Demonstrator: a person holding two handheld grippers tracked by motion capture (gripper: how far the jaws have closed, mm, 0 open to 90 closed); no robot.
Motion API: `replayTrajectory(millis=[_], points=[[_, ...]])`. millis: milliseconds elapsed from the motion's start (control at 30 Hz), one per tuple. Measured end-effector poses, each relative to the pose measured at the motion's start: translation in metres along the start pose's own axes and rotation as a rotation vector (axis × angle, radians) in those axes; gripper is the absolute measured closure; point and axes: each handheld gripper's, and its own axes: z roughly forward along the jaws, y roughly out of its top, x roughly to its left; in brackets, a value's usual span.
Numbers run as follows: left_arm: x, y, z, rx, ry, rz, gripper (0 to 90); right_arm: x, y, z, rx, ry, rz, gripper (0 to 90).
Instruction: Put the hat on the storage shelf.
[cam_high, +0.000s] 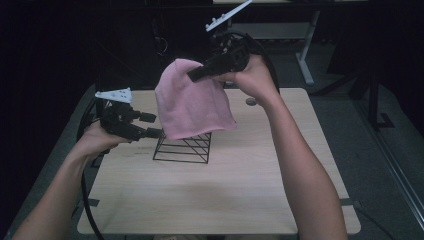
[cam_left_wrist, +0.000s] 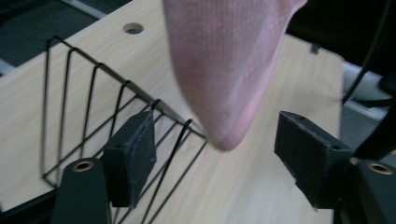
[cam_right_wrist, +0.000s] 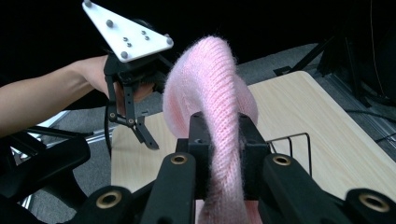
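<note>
Overhead, right tool pinches pink hat; left tool gapes around its corner, untouched.

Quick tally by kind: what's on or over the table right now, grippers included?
Pink knit hat: 1, pinched in the right gripper
Black wire rack: 1, standing on the table
Grippers: 2, the left gripper open by the hat's lower edge
Total: 4

Lab, bare desk, dark curtains
</note>
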Motion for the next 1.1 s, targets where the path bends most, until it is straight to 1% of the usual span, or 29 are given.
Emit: replayTrajectory(millis=[67, 100, 133, 167, 200, 233, 267, 300, 367, 467, 533, 567, 600, 633, 700, 767, 867, 967, 1100], points=[[0.001, 0.0, 0.001, 0.009, -0.005, -0.004, 35.2, 0.001, 0.003, 0.002, -0.001, 0.004, -0.001, 79.5], [0.002, 0.0, 0.001, 0.014, -0.01, -0.007, 37.1, 0.001, 0.004, 0.004, -0.004, 0.006, -0.01, 79.5], [0.003, 0.0, 0.001, 0.017, -0.014, -0.01, 38.9, 0.003, 0.006, 0.005, -0.008, 0.011, -0.005, 79.5], [0.004, -0.001, 0.001, 0.019, -0.017, -0.015, 41.9, 0.003, 0.007, 0.006, -0.01, 0.012, -0.013, 79.5], [0.005, -0.001, 0.001, 0.017, -0.028, -0.019, 45.6, 0.005, 0.009, 0.008, -0.011, 0.017, 0.002, 79.5], [0.006, -0.002, 0.001, 0.018, -0.03, -0.027, 48.4, 0.005, 0.011, 0.009, -0.017, 0.015, -0.015, 79.5], [0.008, -0.002, 0.0, 0.02, -0.03, -0.034, 51.4, 0.006, 0.012, 0.01, -0.015, 0.023, -0.011, 79.5], [0.009, -0.003, 0.0, 0.018, -0.031, -0.046, 56.1, 0.006, 0.013, 0.011, -0.017, 0.025, -0.017, 79.5], [0.011, -0.003, -0.001, 0.018, -0.018, -0.063, 64.7, 0.006, 0.015, 0.012, -0.019, 0.032, -0.016, 79.5], [0.014, -0.004, -0.002, 0.016, -0.021, -0.056, 74.0, 0.005, 0.016, 0.014, -0.02, 0.03, -0.031, 79.5], [0.016, -0.004, -0.003, 0.018, -0.014, -0.055, 78.6, 0.004, 0.016, 0.014, -0.025, 0.033, -0.024, 79.5], [0.017, -0.004, -0.003, 0.019, -0.008, -0.056, 79.1, 0.003, 0.016, 0.014, -0.026, 0.029, -0.028, 79.5], [0.018, -0.003, -0.003, 0.021, 0.0, -0.051, 80.6, 0.002, 0.016, 0.014, -0.024, 0.029, -0.021, 79.5], [0.021, -0.002, -0.003, 0.02, 0.004, -0.059, 81.3, 0.001, 0.016, 0.014, -0.025, 0.026, -0.024, 79.5], [0.022, -0.002, -0.003, 0.023, 0.004, -0.061, 82.5, -0.002, 0.015, 0.015, -0.031, 0.02, -0.024, 79.5], [0.025, -0.001, -0.002, 0.029, 0.008, -0.068, 83.2, -0.003, 0.015, 0.015, -0.03, 0.019, -0.009, 79.5], [0.029, 0.001, -0.002, 0.039, 0.028, -0.063, 83.8, -0.007, 0.015, 0.016, -0.032, 0.012, 0.004, 79.5], [0.032, 0.004, -0.003, 0.031, 0.043, -0.061, 83.9, -0.009, 0.015, 0.015, -0.045, 0.006, 0.009, 79.5], [0.035, 0.008, -0.004, 0.036, 0.071, -0.049, 83.9, -0.014, 0.015, 0.014, -0.053, -0.006, 0.014, 79.5]])
